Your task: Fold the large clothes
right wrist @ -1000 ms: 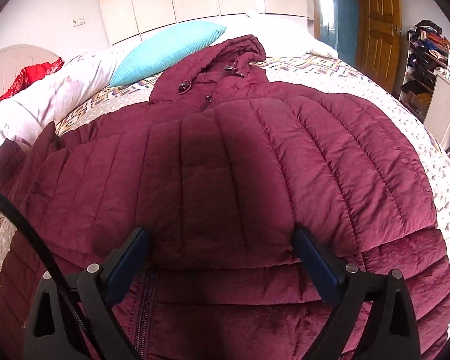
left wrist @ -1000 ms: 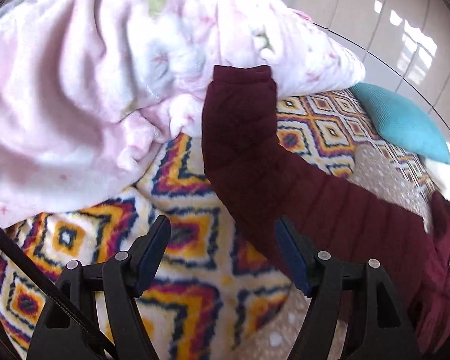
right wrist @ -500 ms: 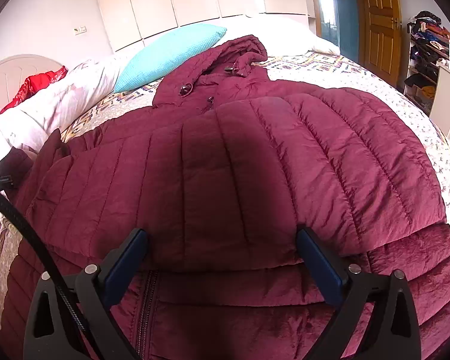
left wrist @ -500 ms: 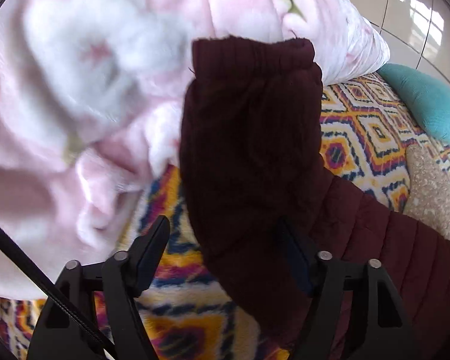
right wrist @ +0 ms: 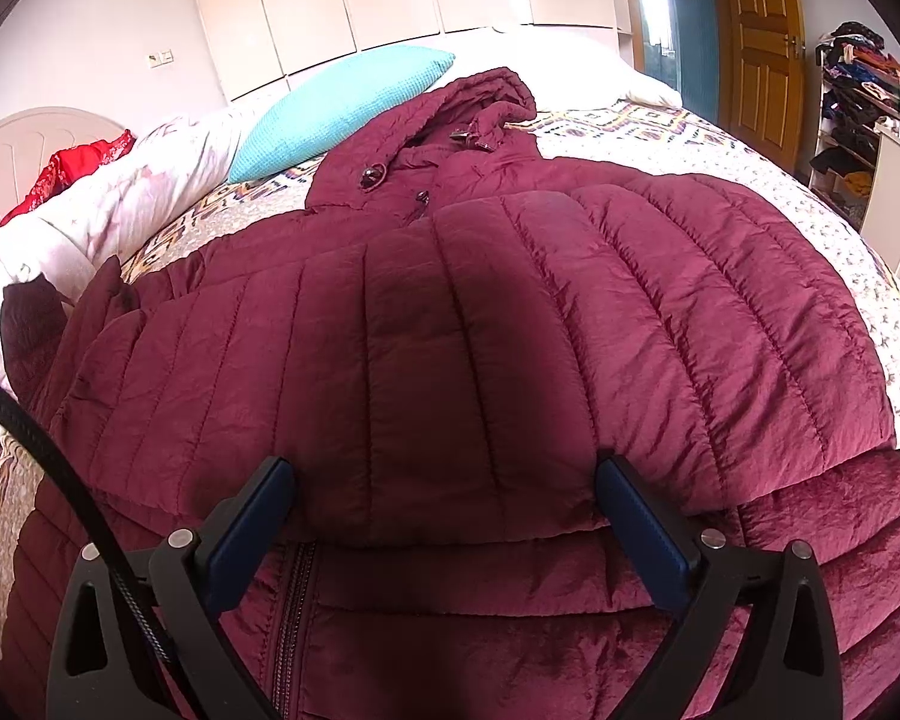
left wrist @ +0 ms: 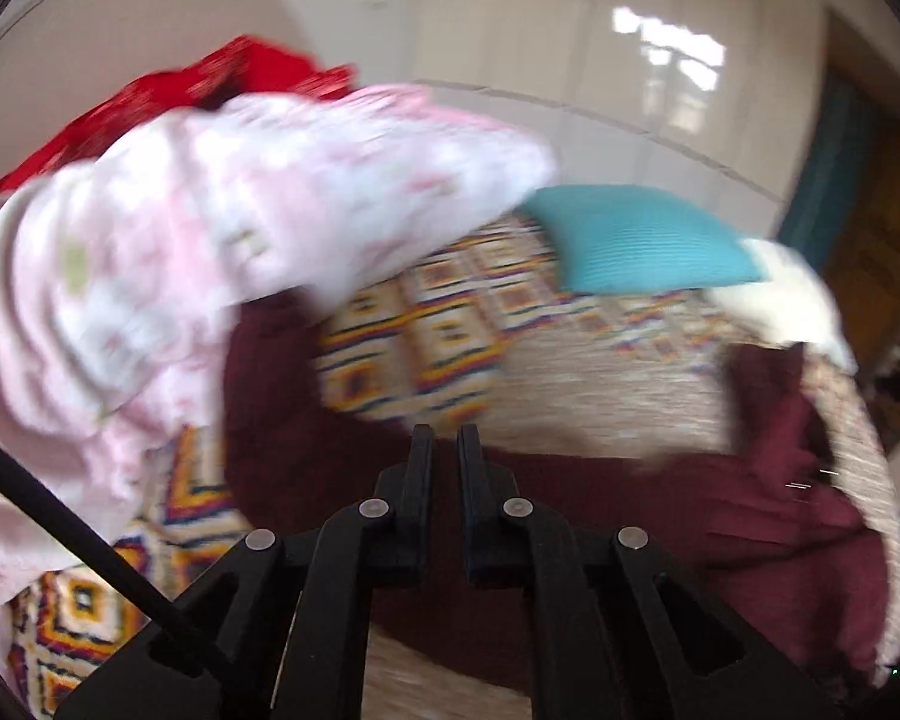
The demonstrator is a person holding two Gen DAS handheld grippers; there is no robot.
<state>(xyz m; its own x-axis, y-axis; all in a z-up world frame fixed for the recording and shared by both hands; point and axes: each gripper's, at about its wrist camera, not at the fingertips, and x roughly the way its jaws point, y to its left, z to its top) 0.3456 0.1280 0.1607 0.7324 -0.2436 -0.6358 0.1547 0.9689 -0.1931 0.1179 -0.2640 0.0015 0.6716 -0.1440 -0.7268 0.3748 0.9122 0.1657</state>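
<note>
Left wrist view, blurred: a pink blanket (left wrist: 168,276) heaps at far left, a red cloth (left wrist: 210,84) behind it and a teal pillow (left wrist: 636,240) at far right on the patterned bed (left wrist: 426,336). The left tool (left wrist: 445,450) is pinched narrow on the maroon jacket (left wrist: 660,516), its sleeve running left beneath the tips.

Right wrist view: the pillow lies beyond the hood. The right tool (right wrist: 444,480) stands wide, with the jacket's near quilted fold between its pads.

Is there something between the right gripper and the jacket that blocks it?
Nothing visible does. The right gripper is open, right over the jacket, its fingers either side of a quilted fold. The pillow and pink blanket lie further off, near the headboard.
</note>
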